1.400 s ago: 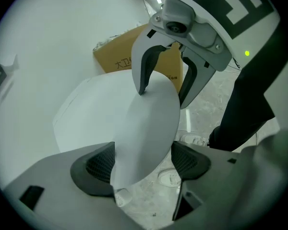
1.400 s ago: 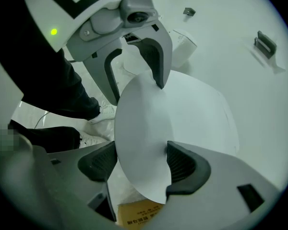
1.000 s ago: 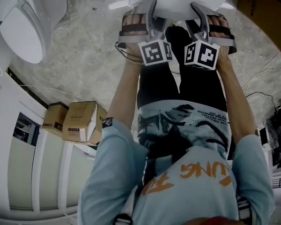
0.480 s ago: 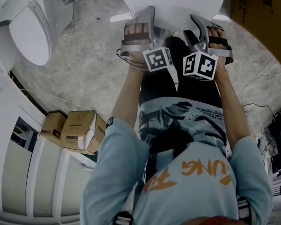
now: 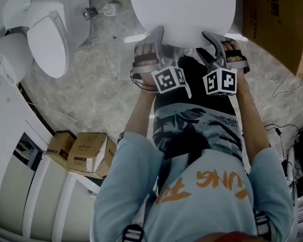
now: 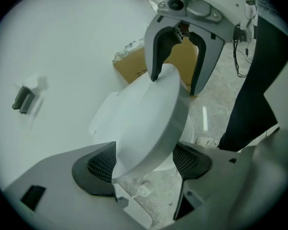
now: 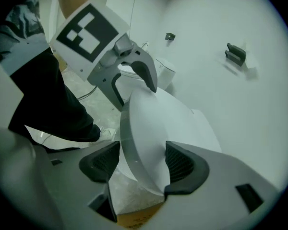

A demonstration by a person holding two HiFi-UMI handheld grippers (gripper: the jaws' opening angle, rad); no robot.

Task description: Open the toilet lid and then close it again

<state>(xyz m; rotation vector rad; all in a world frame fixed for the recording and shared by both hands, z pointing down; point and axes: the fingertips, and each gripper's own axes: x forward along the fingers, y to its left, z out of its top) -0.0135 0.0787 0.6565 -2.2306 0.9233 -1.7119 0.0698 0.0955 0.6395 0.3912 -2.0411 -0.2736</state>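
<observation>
The white toilet lid [image 5: 182, 9] fills the top of the head view. Both grippers hold its near rim side by side. My left gripper [image 5: 159, 34] has its jaws over the rim's left part, my right gripper [image 5: 213, 38] over the right part. In the left gripper view the lid [image 6: 149, 114] stands tilted up off the bowl, and my left gripper [image 6: 144, 159] is shut on its edge. The right gripper view shows the lid [image 7: 153, 128] clamped between the pads of my right gripper [image 7: 143, 164]. The bowl is mostly hidden.
A second toilet [image 5: 45, 39] stands at the upper left. Small cardboard boxes [image 5: 83, 153] lie by a white cabinet [image 5: 10, 150] at the left. A large cardboard box [image 5: 272, 24] leans at the upper right. Cables [image 5: 288, 130] run over the marble floor.
Both grippers keep their hold on the lid's rim. Lid and grippers sit lower in the head view now, and more of the lid shows; the second toilet has slid right.
</observation>
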